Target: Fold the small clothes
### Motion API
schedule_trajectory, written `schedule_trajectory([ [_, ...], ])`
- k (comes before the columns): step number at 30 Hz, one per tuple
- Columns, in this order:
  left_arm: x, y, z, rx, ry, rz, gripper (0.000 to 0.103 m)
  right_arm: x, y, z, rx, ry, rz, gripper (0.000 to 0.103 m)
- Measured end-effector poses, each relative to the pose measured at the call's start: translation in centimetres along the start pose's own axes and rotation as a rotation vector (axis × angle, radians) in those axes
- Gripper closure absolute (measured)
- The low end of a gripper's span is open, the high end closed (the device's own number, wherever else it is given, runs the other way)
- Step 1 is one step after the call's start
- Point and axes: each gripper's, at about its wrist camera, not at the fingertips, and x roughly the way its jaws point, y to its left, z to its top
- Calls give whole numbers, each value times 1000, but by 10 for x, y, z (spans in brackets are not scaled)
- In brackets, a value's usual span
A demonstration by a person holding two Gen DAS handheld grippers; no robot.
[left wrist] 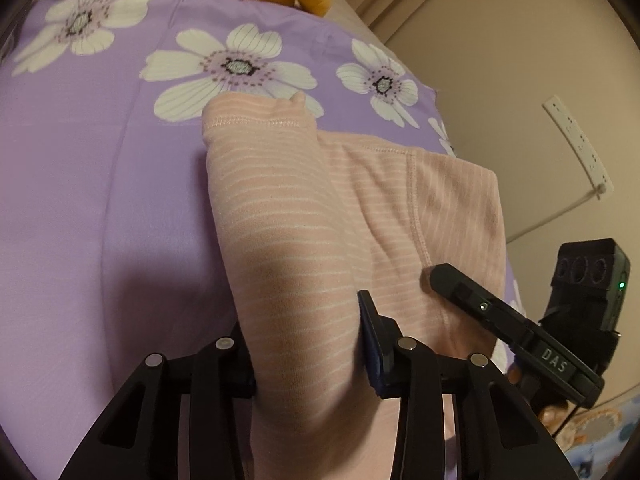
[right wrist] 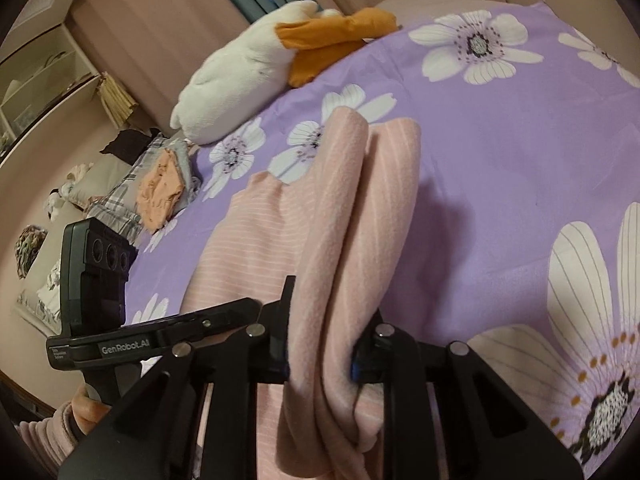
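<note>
Pink striped garment [left wrist: 304, 208]: lying on the purple flowered bedcover [left wrist: 80, 200], near edge raised. Step in hand: carrying that edge over for a fold; best lifted level by both sides, corners matched.
Left gripper [left wrist: 308, 344]: jaws partly closed, clamping a bunched edge.
Right gripper [right wrist: 320, 344]: jaws narrow, pinching gathered layers.

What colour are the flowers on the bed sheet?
White petals on the purple bed sheet, clearest in the right wrist view.
</note>
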Motion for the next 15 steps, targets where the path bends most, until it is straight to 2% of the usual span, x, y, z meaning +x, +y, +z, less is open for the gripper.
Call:
schedule_trajectory([
  [7, -14, -17, -9, 25, -10, 16, 65, -25, 19, -17, -3, -23, 36, 82],
  [15, -47, -29, -34, 38, -27, 36, 65, -50, 48, -36, -45, -22, 66, 82],
])
